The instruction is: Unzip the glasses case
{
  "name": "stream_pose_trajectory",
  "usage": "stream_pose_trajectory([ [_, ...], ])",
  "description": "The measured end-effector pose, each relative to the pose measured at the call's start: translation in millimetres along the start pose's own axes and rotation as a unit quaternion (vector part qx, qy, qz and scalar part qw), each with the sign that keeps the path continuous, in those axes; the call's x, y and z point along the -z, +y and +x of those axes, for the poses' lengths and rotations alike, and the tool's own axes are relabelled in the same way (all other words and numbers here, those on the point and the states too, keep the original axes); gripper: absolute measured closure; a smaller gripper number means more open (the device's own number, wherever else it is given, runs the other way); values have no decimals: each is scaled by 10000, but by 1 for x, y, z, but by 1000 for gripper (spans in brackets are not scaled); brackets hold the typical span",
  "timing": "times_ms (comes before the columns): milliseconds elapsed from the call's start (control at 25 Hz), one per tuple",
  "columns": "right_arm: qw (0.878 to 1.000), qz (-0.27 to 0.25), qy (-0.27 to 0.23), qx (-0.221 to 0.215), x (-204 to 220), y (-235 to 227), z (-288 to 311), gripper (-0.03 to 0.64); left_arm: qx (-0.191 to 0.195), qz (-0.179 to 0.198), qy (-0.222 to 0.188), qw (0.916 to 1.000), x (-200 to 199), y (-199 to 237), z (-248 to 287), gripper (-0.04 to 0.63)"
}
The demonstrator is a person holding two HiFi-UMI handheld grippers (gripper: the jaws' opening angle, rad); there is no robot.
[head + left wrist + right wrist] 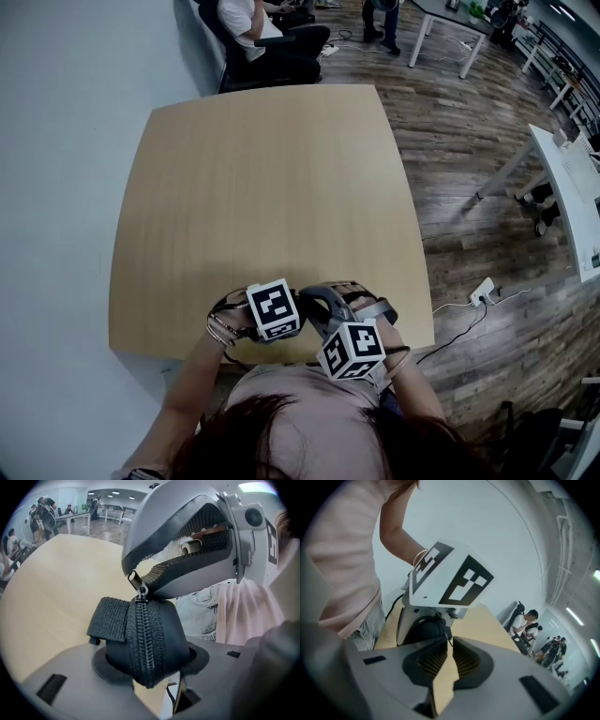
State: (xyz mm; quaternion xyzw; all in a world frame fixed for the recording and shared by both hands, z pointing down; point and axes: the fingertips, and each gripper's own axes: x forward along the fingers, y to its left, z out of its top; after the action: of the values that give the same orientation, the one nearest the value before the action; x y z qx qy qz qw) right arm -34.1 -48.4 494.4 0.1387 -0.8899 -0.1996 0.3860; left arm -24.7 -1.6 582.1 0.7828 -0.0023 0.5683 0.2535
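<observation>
A black fabric glasses case (150,634) with a closed zipper running over its end sits clamped between the pads of my left gripper (146,670). A webbing loop (110,618) hangs off its left side. The small metal zipper pull (137,582) stands up at the top of the case, and the tips of my right gripper (134,573) pinch it. In the right gripper view the right gripper (449,645) is almost fully closed on the thin pull (448,638), with the dark case (424,629) just beyond. In the head view both marker cubes (273,309) hover over the table's near edge.
The wooden table (272,178) stretches away from me. A person sits on a chair (267,33) beyond its far edge. White tables (562,178) stand to the right, and a power strip (481,291) with a cable lies on the wooden floor.
</observation>
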Motion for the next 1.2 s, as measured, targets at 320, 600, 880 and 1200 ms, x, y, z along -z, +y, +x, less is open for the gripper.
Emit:
stream_pose_trajectory([
  [320, 9991, 282, -69, 299, 3, -15, -4, 566, -290, -32, -300, 9991, -3, 10, -10, 367],
  [600, 9961, 678, -147, 550, 11, -29, -10, 566, -445, -293, -876, 9947, -8, 20, -20, 365],
  [880, 9829, 1517, -328, 988, 20, -52, -21, 568, -860, -873, -2155, 9688, -19, 37, -59, 365],
  [1200, 9675, 2118, -421, 1314, 28, -66, -32, 580, -1151, -1346, -3437, 9222, -30, 40, -92, 367],
])
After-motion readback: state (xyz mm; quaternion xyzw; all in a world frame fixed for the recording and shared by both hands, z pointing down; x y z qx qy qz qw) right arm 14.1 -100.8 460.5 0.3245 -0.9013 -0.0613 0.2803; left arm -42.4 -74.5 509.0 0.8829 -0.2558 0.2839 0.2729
